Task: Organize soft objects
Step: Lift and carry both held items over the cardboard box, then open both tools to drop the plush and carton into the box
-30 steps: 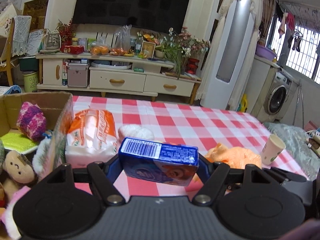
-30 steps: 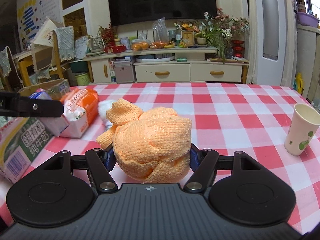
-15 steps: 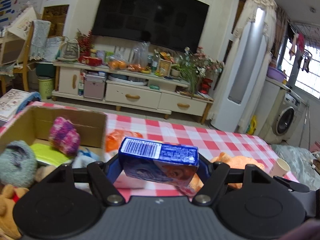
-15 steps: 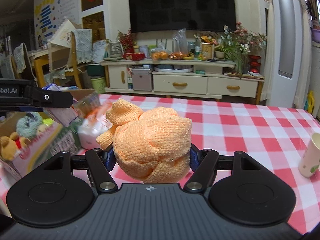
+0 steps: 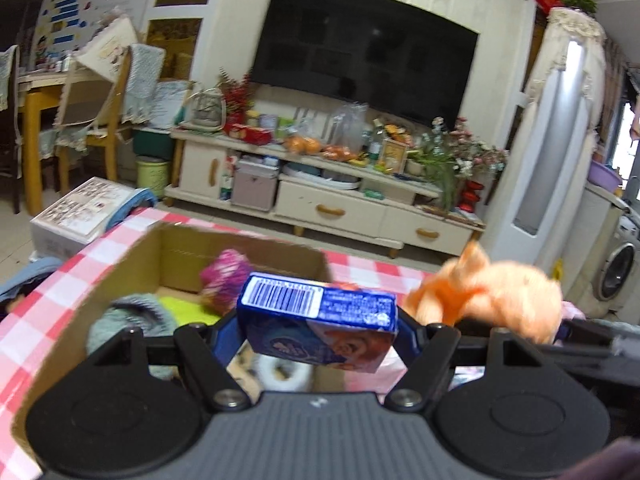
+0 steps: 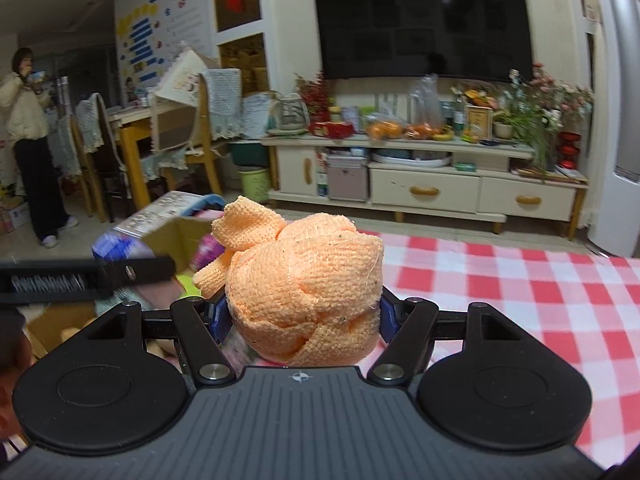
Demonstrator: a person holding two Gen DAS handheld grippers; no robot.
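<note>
My left gripper is shut on a blue tissue pack with a barcode and holds it above the open cardboard box. The box holds a pink knitted ball, a grey knitted item, a green cloth and a white roll. My right gripper is shut on an orange knitted ball and holds it in the air by the box's right side; the ball also shows blurred in the left wrist view. The left gripper's side shows in the right wrist view.
The table has a red-and-white checked cloth. Behind it stand a TV cabinet, chairs and a person at far left. A white box lies on the floor left of the table.
Both grippers have moved left toward the box, each with its load. The left gripper now hangs over the box's inside; the orange ball is close beside it.
</note>
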